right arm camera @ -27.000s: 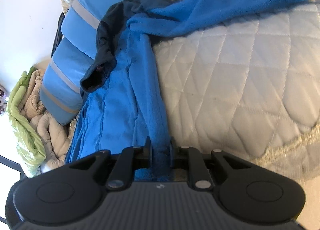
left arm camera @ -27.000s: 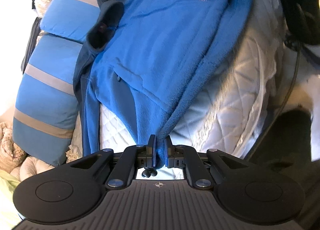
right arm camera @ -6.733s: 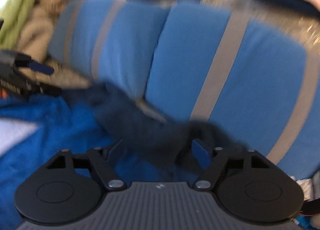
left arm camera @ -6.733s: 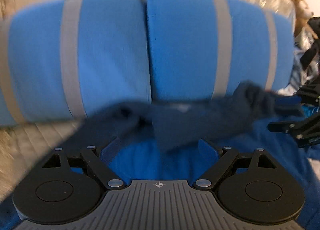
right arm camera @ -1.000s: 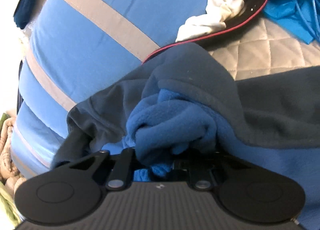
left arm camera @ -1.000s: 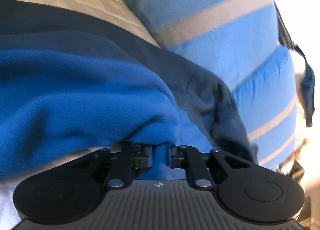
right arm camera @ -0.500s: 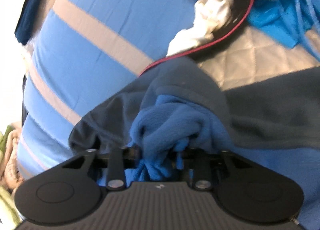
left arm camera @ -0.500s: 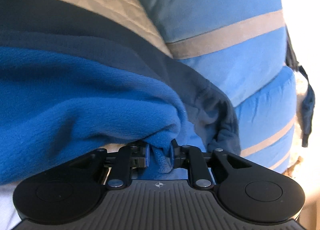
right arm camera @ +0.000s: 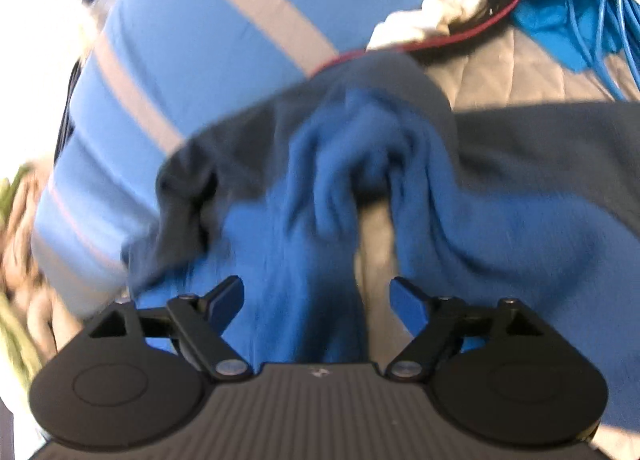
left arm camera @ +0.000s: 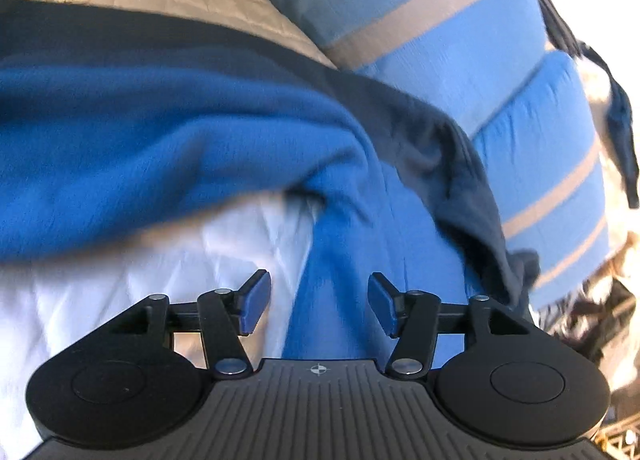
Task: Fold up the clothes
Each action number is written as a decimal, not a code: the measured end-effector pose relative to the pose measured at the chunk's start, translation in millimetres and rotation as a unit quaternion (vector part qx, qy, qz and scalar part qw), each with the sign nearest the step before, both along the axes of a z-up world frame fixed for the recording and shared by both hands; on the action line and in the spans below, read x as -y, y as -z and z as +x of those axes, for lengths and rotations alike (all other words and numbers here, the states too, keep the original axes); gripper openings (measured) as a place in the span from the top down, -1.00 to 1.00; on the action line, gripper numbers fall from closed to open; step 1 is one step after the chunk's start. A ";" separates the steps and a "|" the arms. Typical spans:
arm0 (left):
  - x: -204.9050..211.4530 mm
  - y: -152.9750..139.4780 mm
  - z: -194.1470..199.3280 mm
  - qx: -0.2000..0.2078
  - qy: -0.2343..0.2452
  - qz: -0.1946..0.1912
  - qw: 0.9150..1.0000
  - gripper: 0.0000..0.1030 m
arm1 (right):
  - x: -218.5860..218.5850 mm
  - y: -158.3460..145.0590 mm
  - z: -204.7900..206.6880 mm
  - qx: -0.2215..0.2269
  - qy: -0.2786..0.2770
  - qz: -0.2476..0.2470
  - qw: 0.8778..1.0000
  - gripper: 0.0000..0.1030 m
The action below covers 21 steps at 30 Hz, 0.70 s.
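Both hands are letting go: the left gripper [left arm camera: 316, 308] and right gripper [right arm camera: 316, 300] are opening, pads clear of the blue fleece [left arm camera: 160, 132] lying on the quilt [left arm camera: 120, 260], pillows [left arm camera: 440, 20] at one o'clock. Next probably calls for regripping another edge.

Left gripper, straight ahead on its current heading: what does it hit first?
Probably the blue fleece garment lying just beyond the left gripper, whose jaws are opening with nothing pinched. Blur makes depth uncertain.

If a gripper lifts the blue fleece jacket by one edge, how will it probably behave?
The blue fleece jacket will probably hang limp: it lies in soft folds on the quilted bedspread. Its bunched part suggests that layers drag along together. The fuzzy surface probably resists slipping.
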<state>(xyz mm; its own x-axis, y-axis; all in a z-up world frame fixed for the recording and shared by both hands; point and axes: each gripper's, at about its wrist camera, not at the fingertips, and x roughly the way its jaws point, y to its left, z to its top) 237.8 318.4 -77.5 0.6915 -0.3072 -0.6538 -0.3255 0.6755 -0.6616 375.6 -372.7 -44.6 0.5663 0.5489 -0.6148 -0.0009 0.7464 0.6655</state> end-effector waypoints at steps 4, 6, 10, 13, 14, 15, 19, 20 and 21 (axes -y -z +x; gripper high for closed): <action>1.0 2.8 -27.2 -0.013 0.025 -0.029 0.999 -0.02 | 2.6 4.6 -27.5 -0.019 -0.036 -0.021 0.999 -0.66; 2.4 4.6 -40.4 -0.020 0.038 -0.049 0.998 -0.02 | 6.7 4.5 -41.0 -0.023 -0.049 -0.017 0.998 -0.56; 10.4 7.6 -57.0 -0.031 0.052 -0.061 0.996 0.40 | 6.1 2.1 -62.0 -0.043 -0.072 -0.023 0.996 -0.04; 15.4 9.2 -68.5 -0.052 0.035 -0.028 0.998 0.87 | 6.4 1.7 -73.1 -0.050 -0.063 -0.032 0.996 0.78; 15.1 8.8 -72.0 -0.050 0.028 -0.024 0.998 0.88 | 7.2 1.7 -76.4 -0.052 -0.057 -0.034 0.996 0.84; 14.4 8.4 -75.1 -0.048 0.021 -0.022 0.998 0.88 | 7.9 1.6 -79.7 -0.053 -0.050 -0.036 0.997 0.87; 10.3 9.9 -82.2 -0.045 0.009 -0.027 0.999 0.88 | 17.9 1.7 -89.0 -0.056 -0.018 -0.048 0.997 0.92; 10.8 10.4 -82.0 -0.045 0.008 -0.027 0.999 0.88 | 23.0 3.9 -90.2 -0.061 -0.009 -0.046 0.997 0.97; 11.3 9.8 -81.5 -0.044 0.005 -0.028 0.999 0.87 | 28.2 6.2 -91.8 -0.066 -0.003 -0.041 0.997 0.98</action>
